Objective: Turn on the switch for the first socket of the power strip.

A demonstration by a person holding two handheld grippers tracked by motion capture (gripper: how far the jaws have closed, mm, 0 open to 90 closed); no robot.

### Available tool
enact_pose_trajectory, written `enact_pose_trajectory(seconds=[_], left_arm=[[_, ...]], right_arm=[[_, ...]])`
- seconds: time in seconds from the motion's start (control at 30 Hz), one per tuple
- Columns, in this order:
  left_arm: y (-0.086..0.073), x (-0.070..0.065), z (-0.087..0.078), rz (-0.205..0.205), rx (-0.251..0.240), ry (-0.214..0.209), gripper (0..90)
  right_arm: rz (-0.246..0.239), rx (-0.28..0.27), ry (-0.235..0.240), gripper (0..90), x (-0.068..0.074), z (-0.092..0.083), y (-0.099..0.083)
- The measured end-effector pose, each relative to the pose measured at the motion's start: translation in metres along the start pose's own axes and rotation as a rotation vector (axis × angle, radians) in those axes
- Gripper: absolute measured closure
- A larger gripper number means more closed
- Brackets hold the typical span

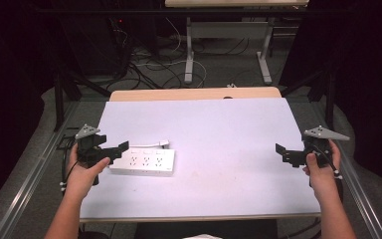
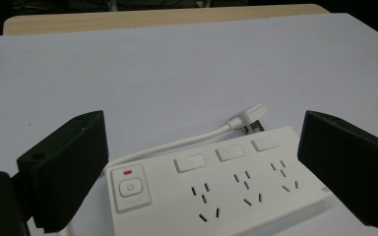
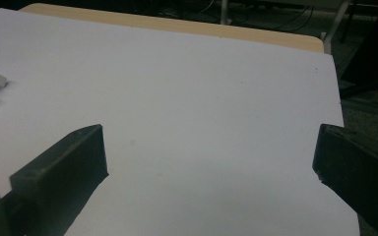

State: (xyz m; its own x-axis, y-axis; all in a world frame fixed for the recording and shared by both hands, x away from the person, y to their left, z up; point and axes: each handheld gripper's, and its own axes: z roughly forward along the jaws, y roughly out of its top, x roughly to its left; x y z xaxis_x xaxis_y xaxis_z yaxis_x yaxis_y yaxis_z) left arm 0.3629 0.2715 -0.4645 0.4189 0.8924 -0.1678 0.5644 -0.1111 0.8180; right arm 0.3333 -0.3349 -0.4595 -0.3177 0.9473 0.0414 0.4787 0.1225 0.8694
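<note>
Power strip [image 2: 216, 187] lies just ahead of left gripper [image 2: 202, 172], fingers apart; right gripper [image 3: 211, 172] fingers apart too. Rigid, light, prob. slippery plastic (grip across long edges).

We count one white power strip [image 2: 216, 189] on the table, and on its face we make out three socket groups, three blank rectangular rocker switches above them, and one round power button with one small red light over it. One white cord [image 2: 177, 143] runs from the strip and ends in one flat plug [image 2: 248, 118]. We count two grippers, the left gripper [image 1: 119, 150] and the right gripper [image 1: 281, 152], each with two black jaws and one grey three-cornered plate. One white sheet [image 1: 219, 129] covers one wooden table [image 1: 194, 93].
</note>
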Motion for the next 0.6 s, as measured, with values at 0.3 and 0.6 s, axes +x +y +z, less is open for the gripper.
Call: enact_pose_trajectory(seconds=[0.3, 0.6], left_arm=[[0.011, 0.004, -0.001, -0.016, 0.007, -0.010, 14.0], [0.020, 0.007, -0.003, -0.024, 0.032, 0.026, 20.0]], right_arm=[[-0.015, 0.024, 0.010, 0.0, 0.002, 0.003, -0.002], [-0.027, 0.032, 0.019, 0.0, 0.007, 0.007, -0.004]])
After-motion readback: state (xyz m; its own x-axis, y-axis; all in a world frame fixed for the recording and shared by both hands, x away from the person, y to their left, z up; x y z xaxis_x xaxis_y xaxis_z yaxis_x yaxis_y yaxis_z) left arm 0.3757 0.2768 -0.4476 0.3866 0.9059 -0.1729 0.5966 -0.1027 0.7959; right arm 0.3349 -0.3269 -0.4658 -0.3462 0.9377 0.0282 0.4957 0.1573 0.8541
